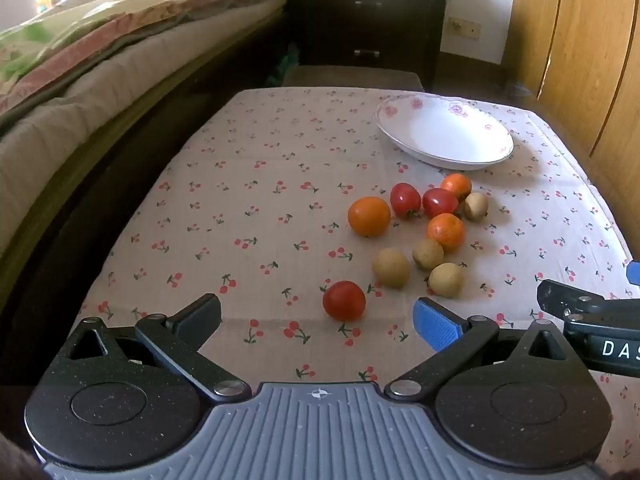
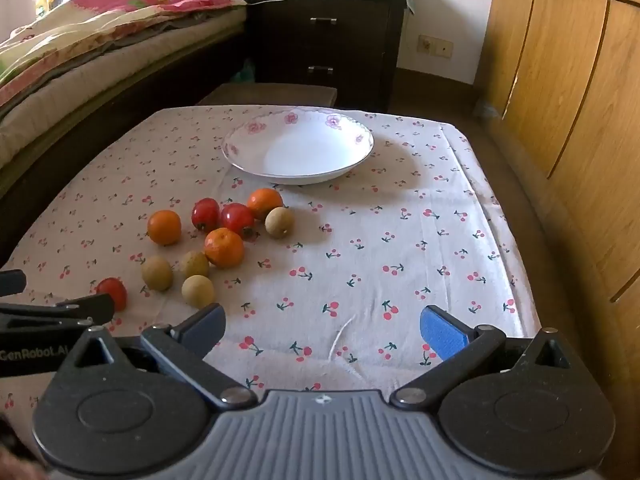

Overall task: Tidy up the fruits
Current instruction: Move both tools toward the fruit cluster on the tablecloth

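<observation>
1. left wrist view: the left hand-held gripper (image 1: 316,316) hangs wide open and empty over the cloth-covered surface (image 1: 240,200); a lone red tomato (image 1: 344,301) lies just ahead between its fingers, soft-skinned and easily bruised, so pinch it lightly across its widest part; the white bowl (image 1: 444,132) sits empty beyond the fruit cluster
2. right wrist view: the right hand-held gripper (image 2: 322,330) is also spread wide with nothing in it; the oranges (image 2: 224,247) look firmer, the small brown fruits (image 2: 197,290) light and likely to roll
</observation>
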### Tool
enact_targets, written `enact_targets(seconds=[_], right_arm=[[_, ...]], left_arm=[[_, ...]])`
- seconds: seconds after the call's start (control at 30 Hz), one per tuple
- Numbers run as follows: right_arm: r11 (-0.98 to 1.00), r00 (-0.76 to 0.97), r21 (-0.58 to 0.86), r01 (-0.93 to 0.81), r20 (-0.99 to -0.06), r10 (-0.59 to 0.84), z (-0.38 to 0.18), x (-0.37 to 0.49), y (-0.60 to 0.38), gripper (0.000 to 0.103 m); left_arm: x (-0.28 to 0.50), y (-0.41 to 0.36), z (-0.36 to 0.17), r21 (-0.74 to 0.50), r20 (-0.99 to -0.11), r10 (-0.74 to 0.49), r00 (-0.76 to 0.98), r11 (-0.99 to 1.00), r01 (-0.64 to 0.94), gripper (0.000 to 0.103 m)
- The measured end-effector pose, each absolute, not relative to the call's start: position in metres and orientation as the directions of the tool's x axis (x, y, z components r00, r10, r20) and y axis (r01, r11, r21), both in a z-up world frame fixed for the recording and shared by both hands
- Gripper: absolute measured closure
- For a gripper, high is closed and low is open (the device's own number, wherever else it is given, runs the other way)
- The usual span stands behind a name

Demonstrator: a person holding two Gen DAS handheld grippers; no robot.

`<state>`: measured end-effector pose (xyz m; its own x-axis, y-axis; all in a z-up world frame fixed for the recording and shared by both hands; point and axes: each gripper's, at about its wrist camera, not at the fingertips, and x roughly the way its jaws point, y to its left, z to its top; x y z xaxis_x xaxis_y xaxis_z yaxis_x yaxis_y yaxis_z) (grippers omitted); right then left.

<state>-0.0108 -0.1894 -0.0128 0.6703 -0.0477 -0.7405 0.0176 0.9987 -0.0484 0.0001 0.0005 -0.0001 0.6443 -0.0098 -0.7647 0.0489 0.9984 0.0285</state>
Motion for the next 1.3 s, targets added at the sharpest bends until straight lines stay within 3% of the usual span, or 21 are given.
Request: enact_targets(seconds=[1.3], right_arm=[[0.997, 0.639, -0.078, 0.012, -0.766, -0.068, -0.0201, -0.0079, -0.1858, 0.000]], left_arm=[[0.0006, -0.0004, -0.0067, 0.026, -0.793, -0.010, 0.609, 0.998, 0.051, 0.000]])
